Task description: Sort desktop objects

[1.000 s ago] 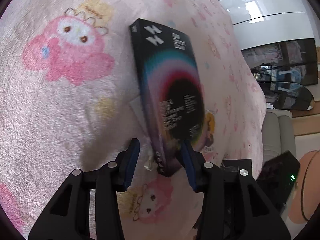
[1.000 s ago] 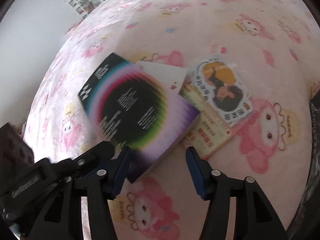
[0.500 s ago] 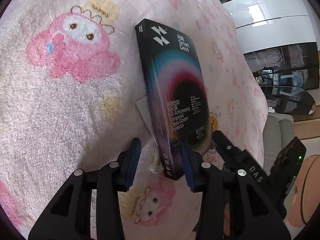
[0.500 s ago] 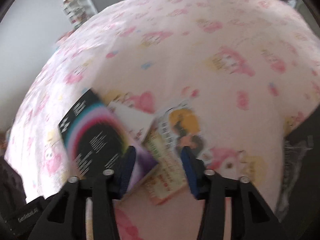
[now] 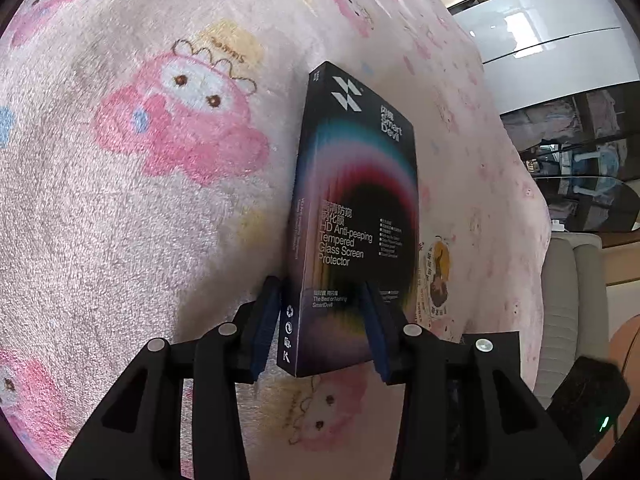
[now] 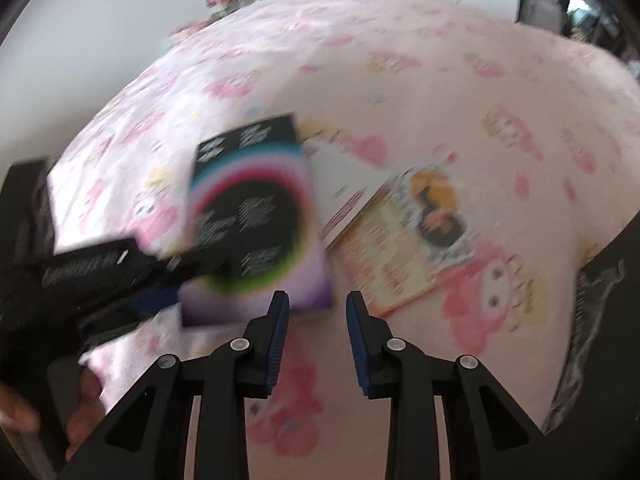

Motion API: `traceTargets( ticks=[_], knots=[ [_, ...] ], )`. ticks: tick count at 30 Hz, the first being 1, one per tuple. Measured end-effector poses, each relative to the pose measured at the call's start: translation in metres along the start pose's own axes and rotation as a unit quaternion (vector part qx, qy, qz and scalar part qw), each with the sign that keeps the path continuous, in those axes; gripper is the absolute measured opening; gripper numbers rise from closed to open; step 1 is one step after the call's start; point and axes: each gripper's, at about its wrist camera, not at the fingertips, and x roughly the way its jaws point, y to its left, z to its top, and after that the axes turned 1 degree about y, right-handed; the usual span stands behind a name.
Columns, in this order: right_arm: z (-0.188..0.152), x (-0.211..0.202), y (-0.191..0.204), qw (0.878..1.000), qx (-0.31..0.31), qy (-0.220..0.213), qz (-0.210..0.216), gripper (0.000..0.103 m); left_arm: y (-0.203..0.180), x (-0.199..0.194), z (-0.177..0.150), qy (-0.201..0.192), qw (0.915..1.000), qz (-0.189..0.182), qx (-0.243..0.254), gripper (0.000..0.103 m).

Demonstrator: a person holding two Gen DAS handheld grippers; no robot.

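Left gripper has its blue fingers clamped on the lower end of a black screen protector box w/ a rainbow ring print, holding it raised on edge above a pink cartoon-print blanket covering the surface. Right gripper hovers over the blanket, fingers apart w/ nothing between them. In the blurred right wrist view, the box sits left of centre; beside it lie a white card and a yellow-and-white printed packet, the card's edge overlapping the packet, both flat on the blanket
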Motion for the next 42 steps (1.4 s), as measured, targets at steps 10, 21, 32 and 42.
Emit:
traceTargets(
  ticks=[10, 21, 32, 42],
  knots=[
    [0.001, 0.012, 0.013, 0.999, -0.013, 0.008, 0.032, 0.026, -0.021, -0.005, -0.009, -0.009, 0.9969, 0.05, 0.06, 0.044],
    [-0.079, -0.044, -0.034, 0.999, 0.041, 0.02, 0.018, 0.026, -0.06, 0.001, -0.088, 0.05, 0.9876, 0.052, 0.139, 0.052],
    [-0.101, -0.066, -0.059, 0.997, 0.067, 0.01, 0.043, 0.026, -0.042, -0.005, -0.103, 0.074, 0.9871, 0.05, 0.133, 0.05],
    [-0.087, -0.019, -0.067, 0.994, 0.092, 0.03, 0.059, 0.041, -0.056, 0.015, -0.103, 0.074, 0.9828, 0.052, 0.161, 0.051]
  ],
)
